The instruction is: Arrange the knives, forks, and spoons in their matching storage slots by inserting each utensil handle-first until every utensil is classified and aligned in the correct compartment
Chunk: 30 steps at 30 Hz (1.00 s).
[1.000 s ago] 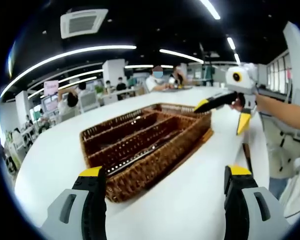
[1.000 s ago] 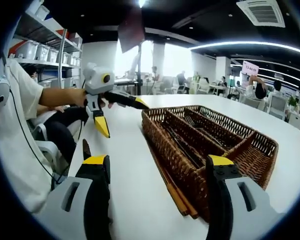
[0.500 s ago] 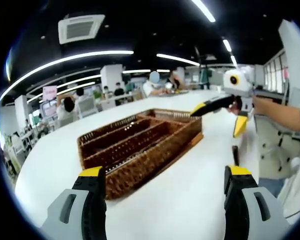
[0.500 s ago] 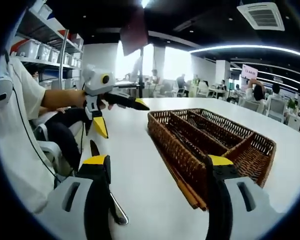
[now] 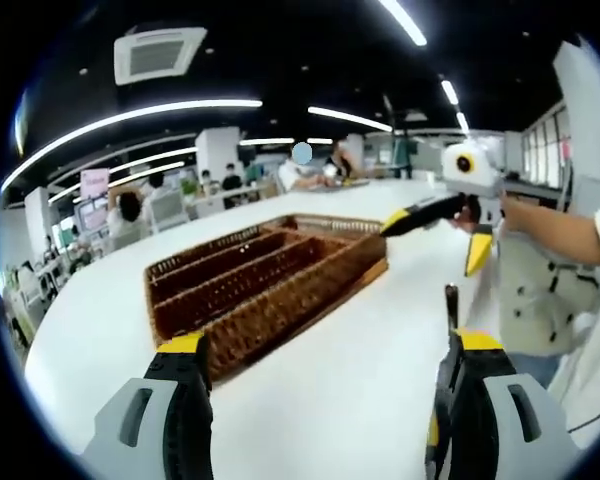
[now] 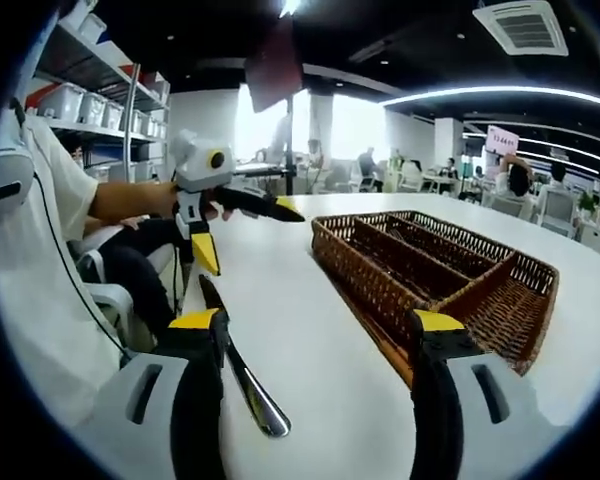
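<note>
A brown wicker tray (image 5: 265, 290) with long compartments lies on the white table (image 5: 350, 390); what is in its slots is too small to tell. In the right gripper view the wicker tray (image 6: 450, 270) sits to the right of my jaws. A utensil (image 6: 248, 380) with a dark handle and a shiny metal end lies flat on the table beside my right gripper's left jaw. In the left gripper view the same utensil (image 5: 449, 302) lies just past the right jaw. My left gripper (image 5: 328, 342) is open and holds nothing, and it shows again as the left gripper (image 6: 238, 232). My right gripper (image 6: 315, 320) is open too, as is the right gripper (image 5: 443, 233).
The table edge (image 6: 180, 300) runs close to the person's white sleeve (image 6: 35, 200) and a chair. Shelves with boxes (image 6: 75, 100) stand behind. Several people sit at desks (image 5: 230, 185) beyond the table's far side.
Both cameras have drawn back from the tray, which looks smaller and farther. The dark-handled utensil on the table has come fully into view beside the jaws. Both grippers stay open.
</note>
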Available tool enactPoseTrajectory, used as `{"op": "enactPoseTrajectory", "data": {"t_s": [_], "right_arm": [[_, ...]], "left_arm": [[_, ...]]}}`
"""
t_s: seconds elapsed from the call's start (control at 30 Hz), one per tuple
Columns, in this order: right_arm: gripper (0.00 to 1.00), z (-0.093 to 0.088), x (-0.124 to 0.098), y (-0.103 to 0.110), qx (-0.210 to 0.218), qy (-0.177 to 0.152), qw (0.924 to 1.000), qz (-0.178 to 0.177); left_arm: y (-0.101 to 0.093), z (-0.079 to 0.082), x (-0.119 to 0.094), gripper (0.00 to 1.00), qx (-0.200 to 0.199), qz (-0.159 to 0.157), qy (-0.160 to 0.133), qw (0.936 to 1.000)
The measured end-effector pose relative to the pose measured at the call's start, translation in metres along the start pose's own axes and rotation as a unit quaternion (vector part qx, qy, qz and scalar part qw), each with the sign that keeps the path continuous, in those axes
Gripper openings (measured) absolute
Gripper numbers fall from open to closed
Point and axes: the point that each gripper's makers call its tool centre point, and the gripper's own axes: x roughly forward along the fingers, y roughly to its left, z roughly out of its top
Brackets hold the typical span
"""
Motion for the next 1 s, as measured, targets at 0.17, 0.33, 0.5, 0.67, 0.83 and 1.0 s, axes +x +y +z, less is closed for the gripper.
{"op": "enactPoseTrajectory", "data": {"t_s": [0.17,0.33,0.5,0.67,0.83,1.0], "right_arm": [[0.72,-0.011,-0.001,0.01,0.003,0.012,0.9999,0.011],[0.7,-0.018,-0.001,0.018,0.0,0.02,0.9996,0.018],[0.64,-0.023,-0.001,0.024,-0.005,0.027,0.9993,0.024],[0.61,-0.029,0.003,0.035,-0.009,0.037,0.9984,0.043],[0.56,-0.039,0.007,0.042,-0.019,0.058,0.9966,0.055],[0.52,-0.041,0.007,0.045,-0.013,0.061,0.9962,0.061]], "left_arm": [[-0.009,-0.009,-0.002,0.99,0.006,-0.011,0.007,0.9999],[-0.018,-0.012,-0.003,0.98,0.007,-0.02,0.014,0.9997],[-0.024,-0.011,-0.006,0.93,0.011,-0.023,0.011,0.9996],[-0.033,-0.013,-0.006,0.91,-0.012,-0.035,0.009,0.9993],[-0.042,-0.02,-0.005,0.88,0.005,-0.044,0.023,0.9988],[-0.049,-0.021,-0.008,0.67,0.019,-0.049,0.027,0.9982]]}}
